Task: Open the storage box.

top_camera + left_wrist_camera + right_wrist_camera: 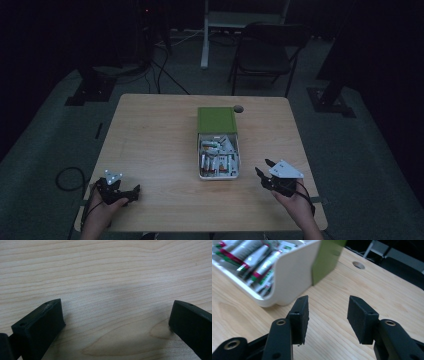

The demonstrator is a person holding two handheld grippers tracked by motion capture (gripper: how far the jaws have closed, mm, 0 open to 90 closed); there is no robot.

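A white box [238, 161] with a green lid [216, 119] slid partly back sits in the middle of the wooden table [160, 140]. Several small tubes [216, 159] lie inside it. My left gripper [131, 192] is near the table's front left corner, open, with bare wood between its jaws [117, 315]. My right gripper [264, 167] is at the front right, just right of the box, open with nothing held. In the right gripper view the box's white corner [289, 277], the tubes [254, 257] and the green lid [327, 257] are close ahead on the left of the gripper [328, 307].
A round cable hole [238, 108] is in the table behind the lid, also seen as the hole [358, 264] in the right gripper view. A dark folding chair [265, 50] and stand legs are on the floor beyond the table. A cable loop [70, 177] lies left of it.
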